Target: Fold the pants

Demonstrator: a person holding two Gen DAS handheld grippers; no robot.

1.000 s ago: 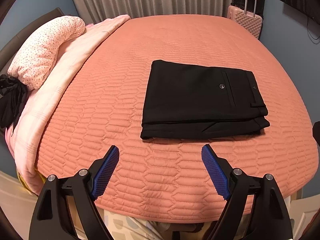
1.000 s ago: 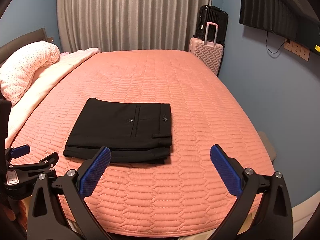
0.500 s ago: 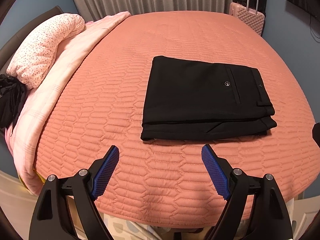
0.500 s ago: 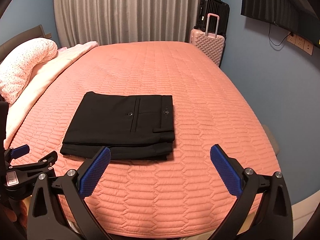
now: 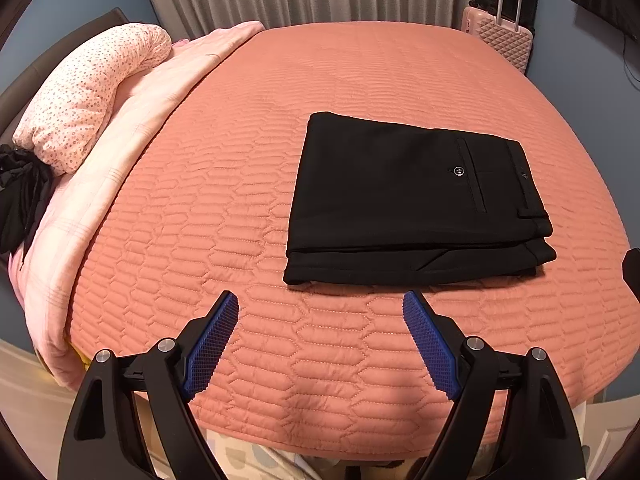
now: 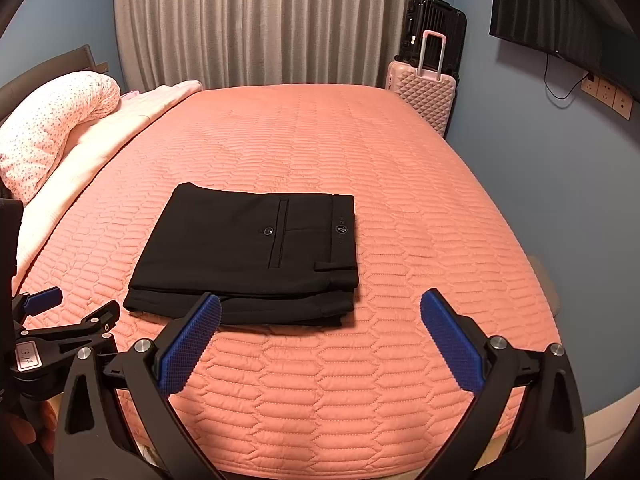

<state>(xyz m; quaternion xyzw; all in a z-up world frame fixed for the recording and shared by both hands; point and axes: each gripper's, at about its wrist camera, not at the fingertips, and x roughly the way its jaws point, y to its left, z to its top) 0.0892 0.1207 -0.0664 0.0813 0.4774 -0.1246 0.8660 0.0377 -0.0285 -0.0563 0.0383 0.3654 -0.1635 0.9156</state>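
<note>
The black pants lie folded into a flat rectangle on the salmon quilted bed, back pocket and button facing up, waistband to the right. They also show in the right wrist view. My left gripper is open and empty, held above the bed's near edge, short of the pants. My right gripper is open and empty, near the pants' front right corner. The left gripper's body shows at the left edge of the right wrist view.
A pink spotted pillow and a pale pink blanket lie along the bed's left side, with a black cloth beside them. A pink suitcase and a black one stand at the far right corner. Grey curtains hang behind.
Both grippers have drawn back and tilted slightly, so the pants sit a little lower in both views. The pants have not moved. Both grippers stay open.
</note>
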